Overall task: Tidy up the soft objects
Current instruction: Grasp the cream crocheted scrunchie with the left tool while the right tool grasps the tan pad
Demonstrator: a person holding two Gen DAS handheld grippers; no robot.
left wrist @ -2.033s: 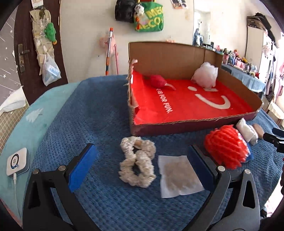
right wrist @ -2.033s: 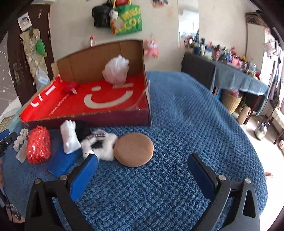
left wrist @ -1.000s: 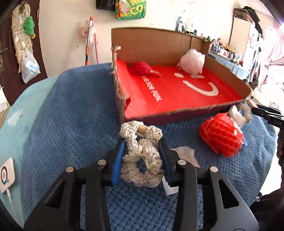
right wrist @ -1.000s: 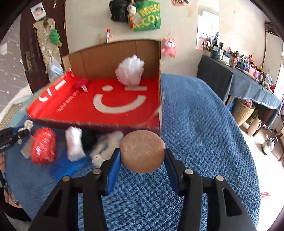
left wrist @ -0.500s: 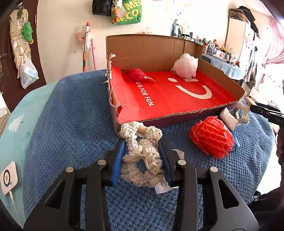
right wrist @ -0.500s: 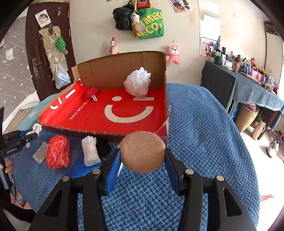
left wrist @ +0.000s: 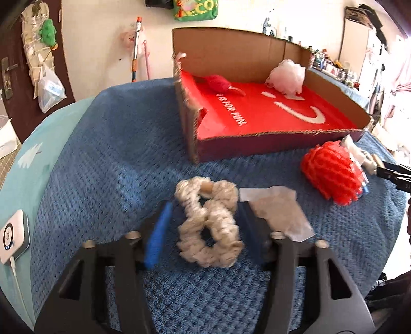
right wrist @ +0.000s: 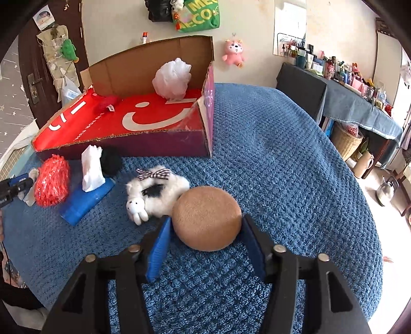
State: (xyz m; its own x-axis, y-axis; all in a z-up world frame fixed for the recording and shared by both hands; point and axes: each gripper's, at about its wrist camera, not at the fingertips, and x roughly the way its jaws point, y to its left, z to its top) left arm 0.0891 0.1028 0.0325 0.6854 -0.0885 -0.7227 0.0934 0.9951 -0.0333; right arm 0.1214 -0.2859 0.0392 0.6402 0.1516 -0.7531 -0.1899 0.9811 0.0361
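We see one cream knitted scrunchie (left wrist: 209,223) on the blue tabletop (left wrist: 108,159) between the opening jaws of the left hand-held gripper (left wrist: 205,232), its pads apart from it. Only the right view shows one round tan sponge (right wrist: 206,218) between the opening right hand-held gripper (right wrist: 206,242), beside one white fluffy scrunchie (right wrist: 159,195). Both views show one cardboard box (left wrist: 231,51) with two soft things inside.

A lived-in room of a home. Ahead of the right claw, beyond the blue knitted cover (right wrist: 295,164), a pink plush toy (right wrist: 233,52) and a green tote bag (right wrist: 199,15) hang on the cream wall. To its right, a cloth-draped side table (right wrist: 359,108) is crowded with toiletry bottles, a wicker basket (right wrist: 345,140) beneath. A dark wooden door (right wrist: 30,74) stands on the left.
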